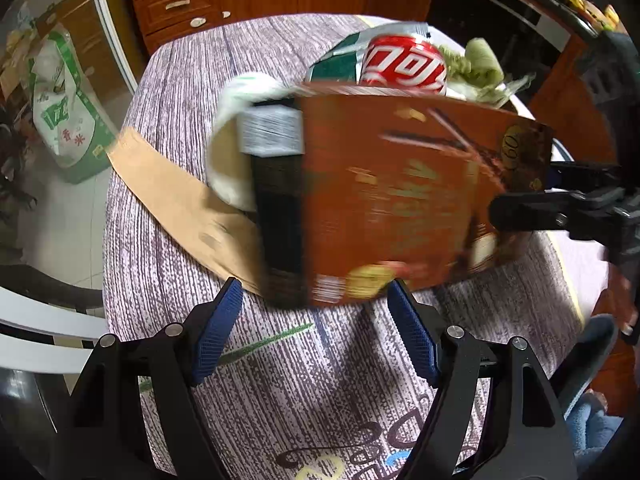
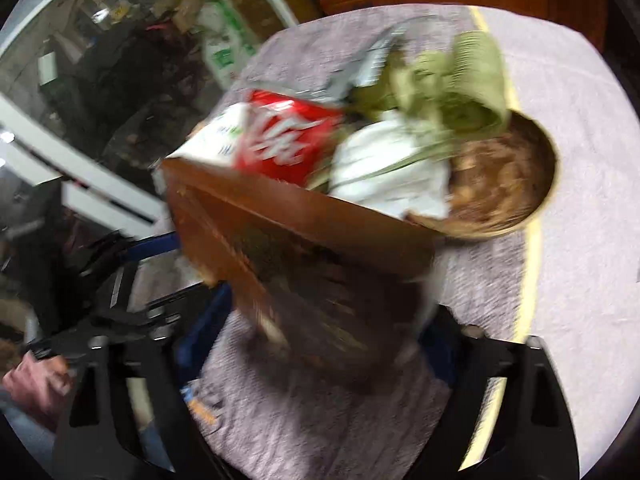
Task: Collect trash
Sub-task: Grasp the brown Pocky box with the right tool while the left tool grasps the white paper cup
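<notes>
- Trash sits piled on the desk behind an orange-brown box, which fills the centre of the left wrist view.
- Left gripper is at bottom centre of that view, jaws spread wide; the box's lower edge sits just at the blue pad tips, and I cannot tell whether they touch it.
- Right gripper is at the bottom of its own view; the box lies between its jaws, but blur hides the pads, so I cannot tell whether they grip it. In the left wrist view its black fingers enter at mid right, against the box's right edge.
- Tan paper strip runs from left of centre down under the box's near corner.
- White bowl sits just left of the box, touching its dark side.
- Red can rises behind the box's top edge, upper centre.
- Green crumpled rubbish lies right of the can.
- Round brown dish shows at mid right of the right wrist view, behind a white wad.
- Wooden drawers stand beyond the desk, top left.
</notes>
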`<state>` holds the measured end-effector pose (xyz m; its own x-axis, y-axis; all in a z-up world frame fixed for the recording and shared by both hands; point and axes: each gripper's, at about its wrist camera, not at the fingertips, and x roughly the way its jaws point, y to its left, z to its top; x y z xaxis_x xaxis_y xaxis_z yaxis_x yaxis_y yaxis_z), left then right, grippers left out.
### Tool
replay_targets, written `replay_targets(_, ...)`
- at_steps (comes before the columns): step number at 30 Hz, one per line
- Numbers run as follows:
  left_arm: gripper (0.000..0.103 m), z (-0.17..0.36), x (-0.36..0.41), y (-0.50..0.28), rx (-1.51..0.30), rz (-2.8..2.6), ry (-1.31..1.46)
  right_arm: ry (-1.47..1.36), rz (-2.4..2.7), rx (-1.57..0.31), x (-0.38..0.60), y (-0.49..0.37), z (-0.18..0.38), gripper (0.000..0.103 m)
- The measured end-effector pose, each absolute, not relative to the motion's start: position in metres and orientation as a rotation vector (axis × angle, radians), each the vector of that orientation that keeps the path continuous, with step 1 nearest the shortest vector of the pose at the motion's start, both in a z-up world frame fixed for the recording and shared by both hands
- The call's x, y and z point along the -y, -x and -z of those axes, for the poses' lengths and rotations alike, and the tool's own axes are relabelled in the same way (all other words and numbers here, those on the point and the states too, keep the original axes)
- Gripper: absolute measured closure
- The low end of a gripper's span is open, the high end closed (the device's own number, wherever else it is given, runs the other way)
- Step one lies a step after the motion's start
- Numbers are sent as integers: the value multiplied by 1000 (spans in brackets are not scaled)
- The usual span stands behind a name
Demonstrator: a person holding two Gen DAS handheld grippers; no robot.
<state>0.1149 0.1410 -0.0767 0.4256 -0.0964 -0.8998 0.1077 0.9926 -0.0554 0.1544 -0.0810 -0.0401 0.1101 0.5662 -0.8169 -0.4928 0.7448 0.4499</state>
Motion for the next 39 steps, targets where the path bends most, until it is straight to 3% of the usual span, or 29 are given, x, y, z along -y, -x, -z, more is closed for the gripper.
replay_targets(5,27,88,-149,-114,-1140,108,3,13,-867,-1194,68,-125,17,53)
replay_targets(13,27,84,-136,-109,-1109,152,-36,115,-903,-1139,42,-100,7,52)
replay_targets(14,27,83,-134,-109,-1104,153,-39,131,-896,-1137,36,-96,7,59)
replay_targets(15,27,81,-133,-108,-1101,155,-36,145,-891,-1126,33,-93,7,76)
replay_targets(17,27,74,-135,-105,-1083,150,-27,172,-872,-1107,29,-87,0,82)
replay_targets(29,27,41,-194,-104,-995,22,54,45,-779,-1000,72,-86,-64,82)
replay_targets(39,31,49,-196,-157,-996,21,-5,-37,-684,-996,91,-108,-69,82)
